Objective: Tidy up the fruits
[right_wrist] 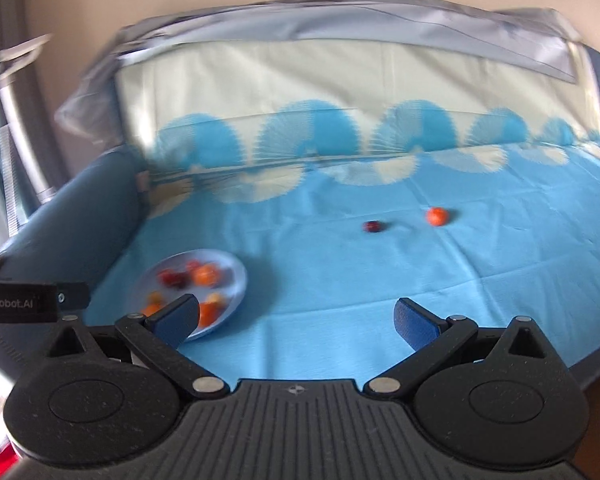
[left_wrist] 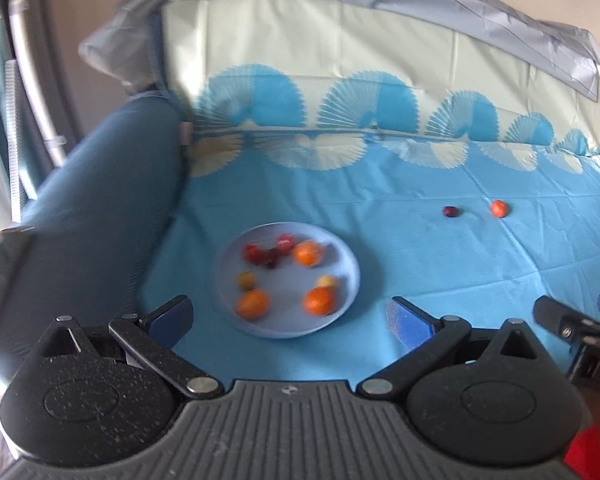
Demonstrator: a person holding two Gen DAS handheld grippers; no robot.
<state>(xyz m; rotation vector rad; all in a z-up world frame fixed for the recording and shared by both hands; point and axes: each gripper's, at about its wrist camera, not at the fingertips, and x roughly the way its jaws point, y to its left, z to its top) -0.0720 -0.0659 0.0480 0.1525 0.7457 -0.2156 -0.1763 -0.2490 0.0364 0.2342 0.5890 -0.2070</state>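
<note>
Both grippers hang over a surface draped in a blue cloth (left_wrist: 380, 240) printed with pale fan shapes; whether a desk or a sofa seat lies beneath it cannot be told, though a dark blue cushioned arm (left_wrist: 100, 200) rises along the left of the frame.

The left gripper (left_wrist: 290, 314) has its blue-padded fingers (left_wrist: 406, 322) spread wide with nothing between them. Just beyond them, in the lower middle of the left wrist view, sits a pale blue plate (left_wrist: 348, 276) holding the gathered fruit: three oranges (left_wrist: 253, 304), a cluster of dark red fruits (left_wrist: 266, 254) at the far side, and two small yellowish ones (left_wrist: 247, 280). All of it is blurred.

The right gripper (right_wrist: 296, 318) is likewise spread apart and holds nothing. In its view the plate (right_wrist: 240, 280) lies at lower left, partly hidden behind the left finger. Its body also shows at the right edge of the left wrist view.

Two fruits are on the cloth off the plate, well apart from it, toward the right of centre: a small dark purple fruit (right_wrist: 372, 226) and, near it on its right, a small orange-red fruit (right_wrist: 437, 216). They lie apart, not touching. The left wrist view shows the same pair in the right middle of the frame.
</note>
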